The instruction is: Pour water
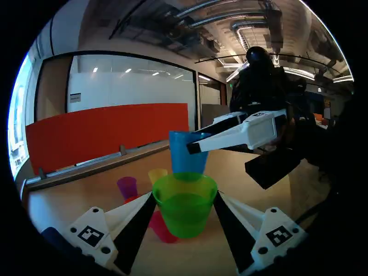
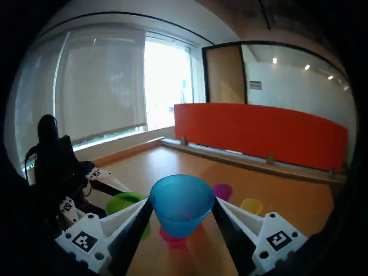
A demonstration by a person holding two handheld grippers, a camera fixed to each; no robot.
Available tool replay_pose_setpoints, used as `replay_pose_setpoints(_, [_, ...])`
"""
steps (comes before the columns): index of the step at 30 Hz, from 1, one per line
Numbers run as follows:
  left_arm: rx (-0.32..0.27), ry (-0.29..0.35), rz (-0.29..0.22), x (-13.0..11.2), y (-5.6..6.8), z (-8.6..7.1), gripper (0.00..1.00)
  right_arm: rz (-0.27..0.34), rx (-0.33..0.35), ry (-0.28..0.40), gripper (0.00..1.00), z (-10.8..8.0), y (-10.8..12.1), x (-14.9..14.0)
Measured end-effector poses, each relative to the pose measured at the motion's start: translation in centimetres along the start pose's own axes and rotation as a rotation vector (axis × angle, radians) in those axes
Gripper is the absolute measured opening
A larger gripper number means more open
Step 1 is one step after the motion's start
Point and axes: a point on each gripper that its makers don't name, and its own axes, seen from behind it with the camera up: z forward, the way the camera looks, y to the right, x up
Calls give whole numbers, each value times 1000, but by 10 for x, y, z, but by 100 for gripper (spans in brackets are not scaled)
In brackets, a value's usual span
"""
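Observation:
My left gripper (image 1: 184,198) is shut on a translucent green cup (image 1: 185,211), held upright above the wooden table (image 1: 64,202). Just behind and above it hangs a blue cup (image 1: 186,156), gripped by my right gripper (image 1: 198,140), which reaches in from the right. In the right gripper view, the right gripper (image 2: 181,200) is shut on the blue cup (image 2: 181,204), upright with its mouth toward me. The green cup (image 2: 125,202) sits lower left in the left gripper (image 2: 115,204). I cannot tell whether either cup holds water.
Three loose cups stand on the table: purple (image 1: 127,186) (image 2: 222,191), yellow (image 1: 157,175) (image 2: 251,205) and pink (image 1: 162,227) (image 2: 172,240). An orange partition (image 1: 106,131) (image 2: 262,131) lines the table's far edge. A person in dark clothes (image 1: 260,83) stands behind the right gripper.

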Motion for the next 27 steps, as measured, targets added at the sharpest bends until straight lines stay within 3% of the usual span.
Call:
replay_pose_setpoints(3, [7,-4,-5,-1,-4,-1,86,13,-10,-6,92,0,5,-6])
replay_pose_setpoints(17, [36,-53,-9,-16,-19,-5,86,-37,-19,-77,92,-7,18,-37])
replay_pose_setpoints(27, [71,-118,-6,-40,-34,-7,86,-62,-11,-140,92,-6,28,-68])
